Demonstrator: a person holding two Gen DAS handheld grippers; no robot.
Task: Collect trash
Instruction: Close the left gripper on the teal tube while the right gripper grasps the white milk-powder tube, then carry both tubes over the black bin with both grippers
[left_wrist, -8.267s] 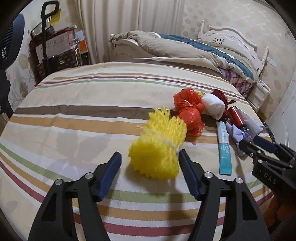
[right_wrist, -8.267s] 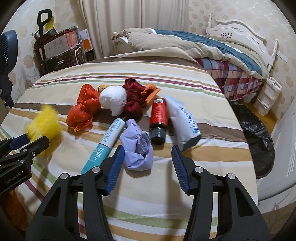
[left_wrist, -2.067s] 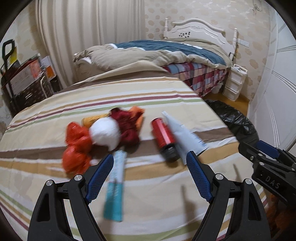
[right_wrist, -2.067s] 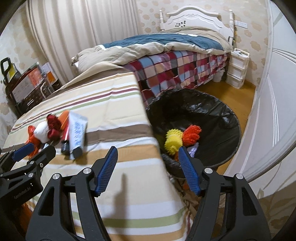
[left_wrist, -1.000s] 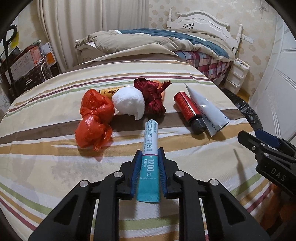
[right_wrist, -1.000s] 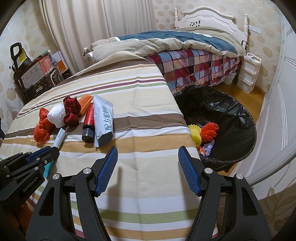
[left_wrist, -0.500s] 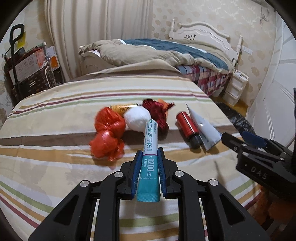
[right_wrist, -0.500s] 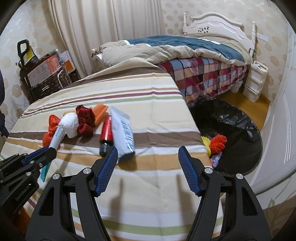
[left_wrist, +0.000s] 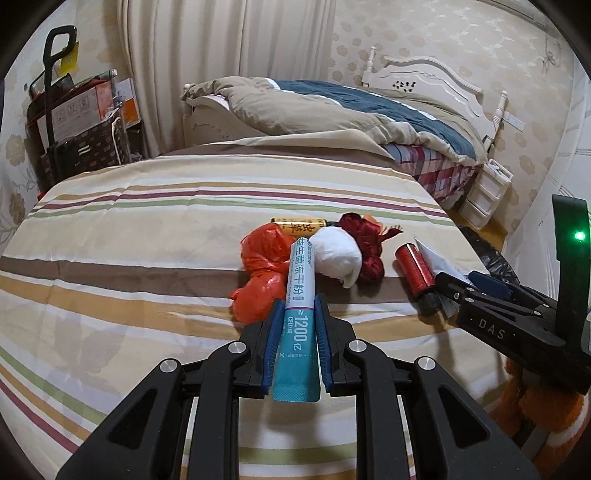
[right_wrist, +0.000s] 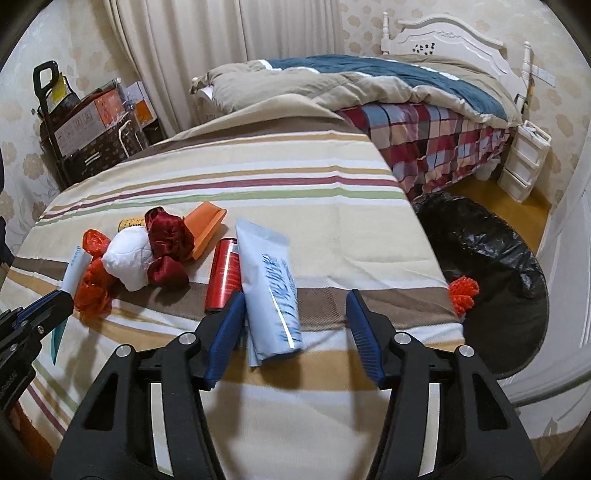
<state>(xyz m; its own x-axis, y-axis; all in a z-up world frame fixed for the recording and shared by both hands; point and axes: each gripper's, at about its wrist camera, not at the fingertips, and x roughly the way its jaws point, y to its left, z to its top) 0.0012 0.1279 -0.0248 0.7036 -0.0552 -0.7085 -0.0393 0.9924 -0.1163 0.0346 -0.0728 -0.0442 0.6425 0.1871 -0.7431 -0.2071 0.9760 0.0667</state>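
Glossy black plastic bin liner (right_wrist: 491, 254), matt striped cloth bedspread (right_wrist: 332, 206)

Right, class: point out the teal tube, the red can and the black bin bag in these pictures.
teal tube (left_wrist: 300, 317), left wrist view, on its printed middle between the blue pads.
red can (right_wrist: 224, 275), right wrist view, on the middle of its side.
black bin bag (right_wrist: 491, 240), right wrist view, on its crinkled inner lining.

I see a bed under a striped cover (right_wrist: 295, 192). Lying directly on it, clustered: an orange plastic bag (left_wrist: 262, 258), a white wad (right_wrist: 129, 258), dark red fabric (right_wrist: 168, 240), an orange wrapper (right_wrist: 205, 225), a yellow tube (left_wrist: 299, 224), a red can (right_wrist: 223, 275) and a pale blue tube (right_wrist: 271, 284), the last two touching.
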